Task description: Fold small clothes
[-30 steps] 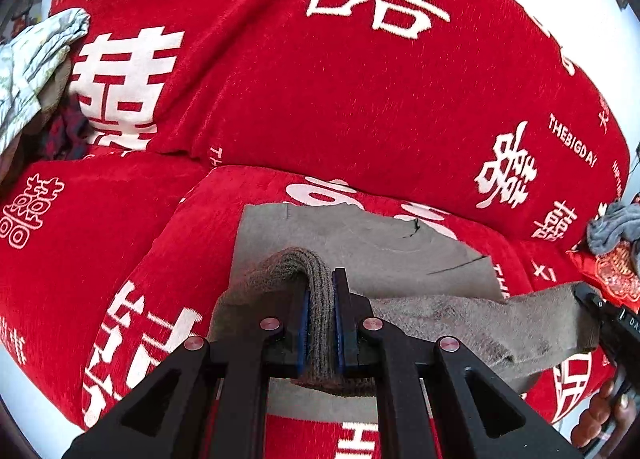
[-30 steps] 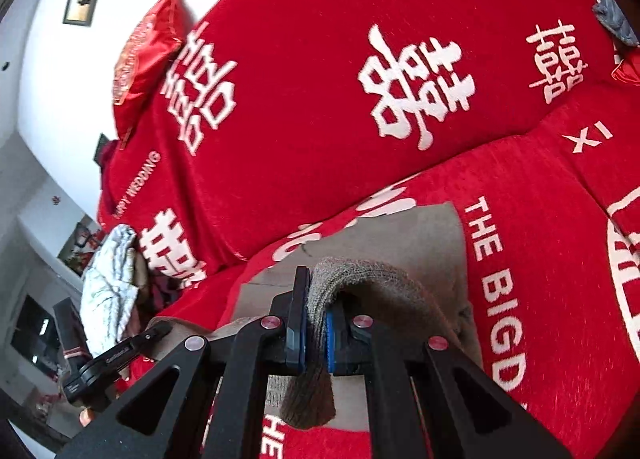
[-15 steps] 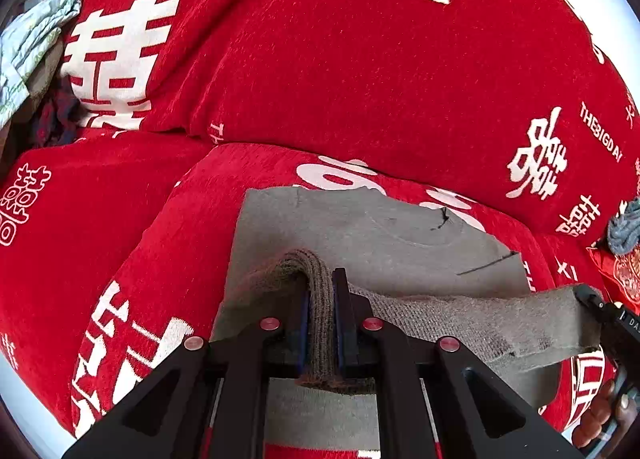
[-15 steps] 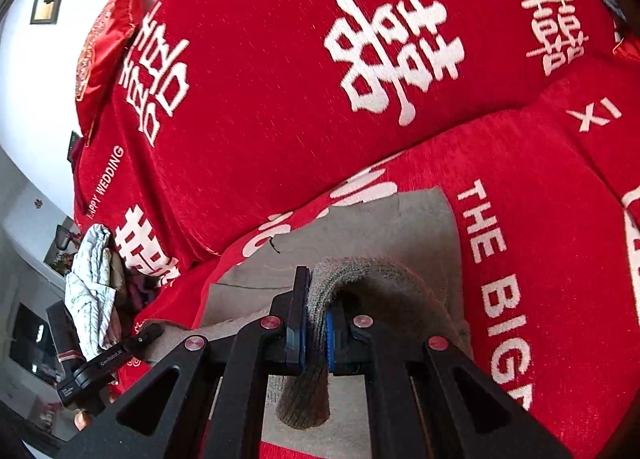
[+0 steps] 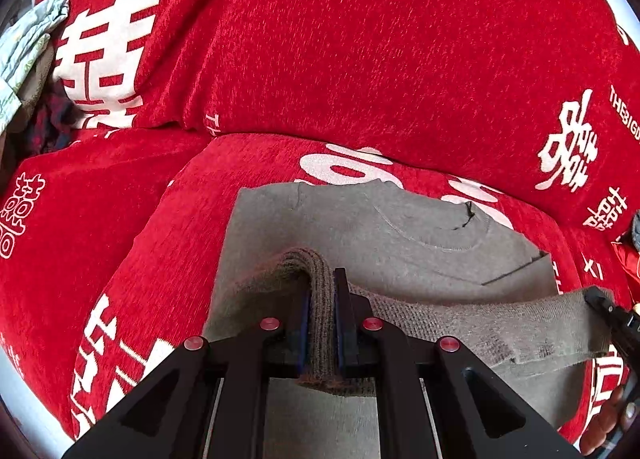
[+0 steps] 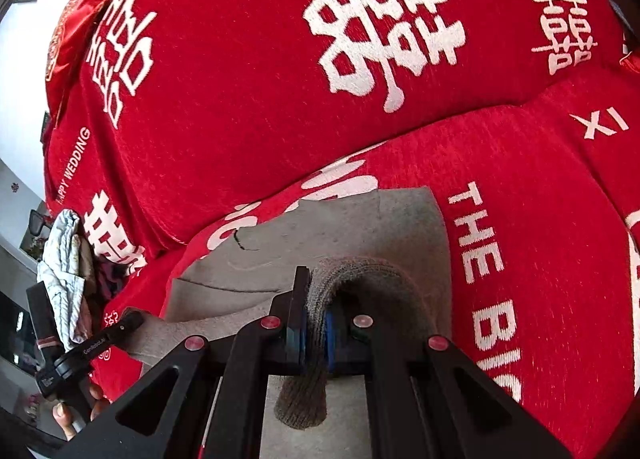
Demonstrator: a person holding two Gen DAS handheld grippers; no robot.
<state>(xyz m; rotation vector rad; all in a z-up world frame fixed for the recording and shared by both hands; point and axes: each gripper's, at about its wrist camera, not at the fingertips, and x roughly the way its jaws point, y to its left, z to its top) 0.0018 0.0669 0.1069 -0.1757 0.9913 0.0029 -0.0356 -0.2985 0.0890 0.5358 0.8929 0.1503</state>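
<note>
A small grey-brown knit sweater (image 5: 400, 235) lies flat on the red sofa seat, neckline toward the backrest; it also shows in the right wrist view (image 6: 340, 227). My left gripper (image 5: 321, 299) is shut on the sweater's ribbed hem at the left corner. My right gripper (image 6: 314, 311) is shut on the hem at the right corner. The hem stretches between both grippers, lifted above the sweater's body. The right gripper also shows at the right edge of the left wrist view (image 5: 608, 311), and the left gripper at the lower left of the right wrist view (image 6: 92, 351).
The sofa (image 5: 360, 59) has a red cover with white characters and a tall backrest close behind the sweater. A pile of other clothes (image 5: 24, 55) lies at the far left end. A red cushion (image 6: 76, 27) sits on top of the backrest.
Both grippers have carried the hem forward over the sweater toward the backrest. More of the sweater's body and neckline now shows ahead of the fingers.
</note>
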